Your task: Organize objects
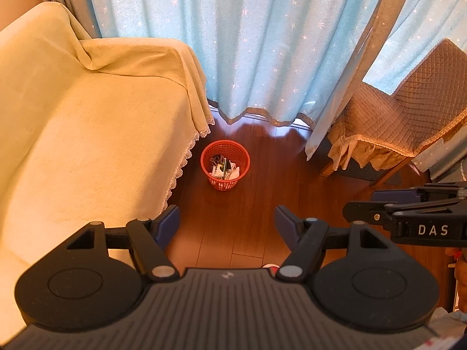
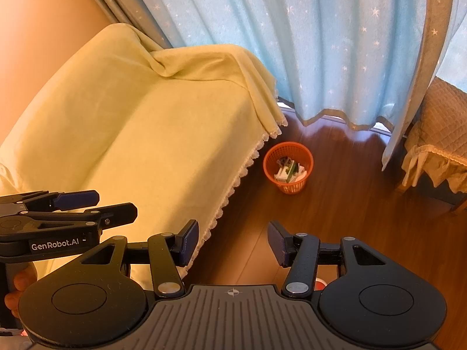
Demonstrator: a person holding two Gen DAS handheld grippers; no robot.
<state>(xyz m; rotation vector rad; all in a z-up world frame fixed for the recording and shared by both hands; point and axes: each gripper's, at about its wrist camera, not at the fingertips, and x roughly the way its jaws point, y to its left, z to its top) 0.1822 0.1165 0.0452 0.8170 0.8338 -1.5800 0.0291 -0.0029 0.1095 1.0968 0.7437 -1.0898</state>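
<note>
Tongs (image 1: 227, 224) (image 2: 233, 243) both agape, empty; basket (image 1: 225, 164) ahead.

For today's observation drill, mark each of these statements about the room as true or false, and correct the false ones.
1. The basket stands on the wooden floor. True.
2. The basket is empty. False: it holds boxes and scraps.
3. Both grippers are open and hold nothing. True: left gripper, right gripper.
4. The sofa is bare. False: a yellow cloth covers it.
5. The curtain is red. False: it is light blue with stars.
</note>
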